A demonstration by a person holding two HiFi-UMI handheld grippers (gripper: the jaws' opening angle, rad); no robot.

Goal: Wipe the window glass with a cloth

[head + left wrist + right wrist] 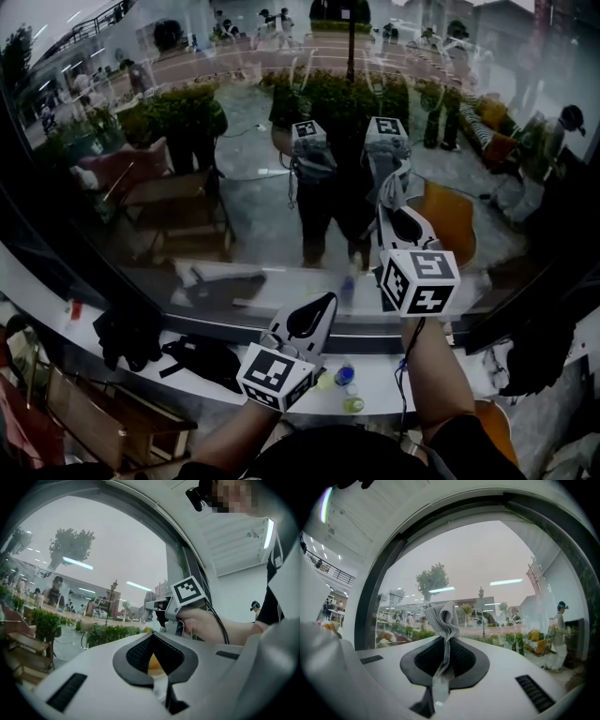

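Up at the window glass (244, 187), the right tool (439, 670) has its jaws clamped on a grey cloth (443, 620). The cloth's bunched end stands up close before the pane; whether it touches, I cannot tell. Lower down, near the white sill (47, 300), the left tool (157, 670) points at the glass, jaws closed together on nothing.

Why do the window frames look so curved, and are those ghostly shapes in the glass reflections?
Yes. Head view: the window glass mirrors the room dimly over the street outside. Right gripper view: the wide lens bows the window frame into an arc, while the grey cloth is sharp. Left gripper view: ceiling lights reflect as bright streaks.
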